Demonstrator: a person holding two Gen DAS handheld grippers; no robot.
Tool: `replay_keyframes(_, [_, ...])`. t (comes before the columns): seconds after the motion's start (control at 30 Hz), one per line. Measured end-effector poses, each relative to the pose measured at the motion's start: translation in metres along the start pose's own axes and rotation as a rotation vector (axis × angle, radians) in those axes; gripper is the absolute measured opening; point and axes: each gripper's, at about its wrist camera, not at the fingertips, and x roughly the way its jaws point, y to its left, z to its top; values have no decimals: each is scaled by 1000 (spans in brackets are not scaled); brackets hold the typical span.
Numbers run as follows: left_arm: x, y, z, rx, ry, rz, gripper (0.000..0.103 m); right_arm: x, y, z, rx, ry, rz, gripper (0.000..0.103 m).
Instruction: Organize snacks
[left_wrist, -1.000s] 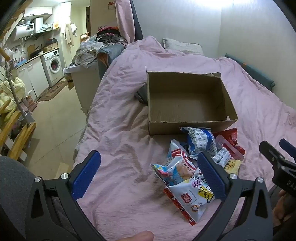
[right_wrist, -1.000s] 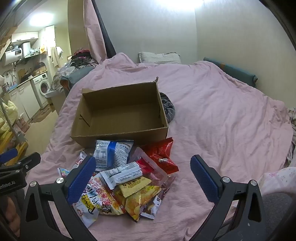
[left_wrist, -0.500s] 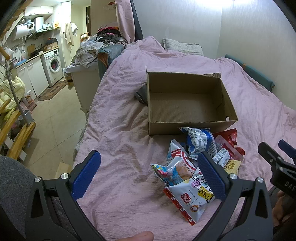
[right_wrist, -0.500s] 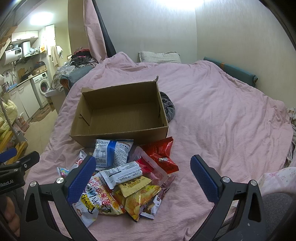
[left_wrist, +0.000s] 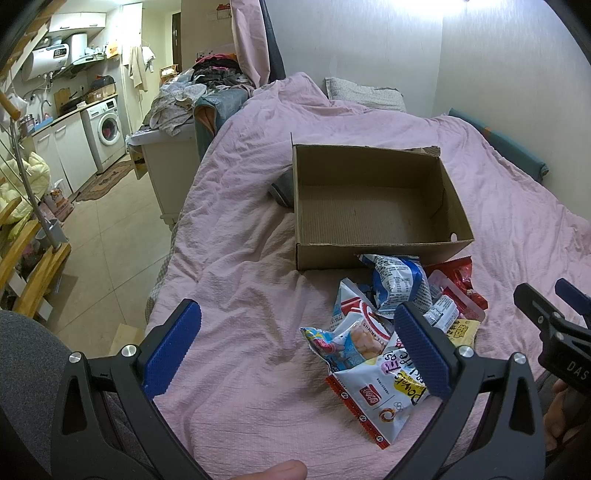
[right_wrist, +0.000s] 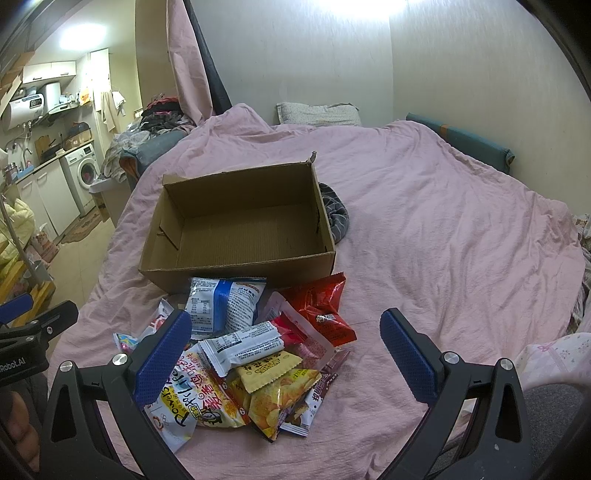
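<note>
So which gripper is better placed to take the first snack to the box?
Probably the right gripper: its open jaws frame the snack pile, with the empty box straight ahead. The left gripper, also open, mostly frames bare bedding, the pile off to its right.

One cardboard box sits on the bed with nothing inside it. In front of it lies one heap of snack packets; about nine can be made out in the right wrist view, though overlaps make the exact count uncertain. One washing machine, one pillow and two claws, left claw and right claw, complete the tally.
</note>
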Motion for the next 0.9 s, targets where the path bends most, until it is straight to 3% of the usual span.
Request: replay_keyframes(0.9, [0, -2, 0, -1, 1, -1, 103, -1, 0, 0, -1, 1, -1, 103])
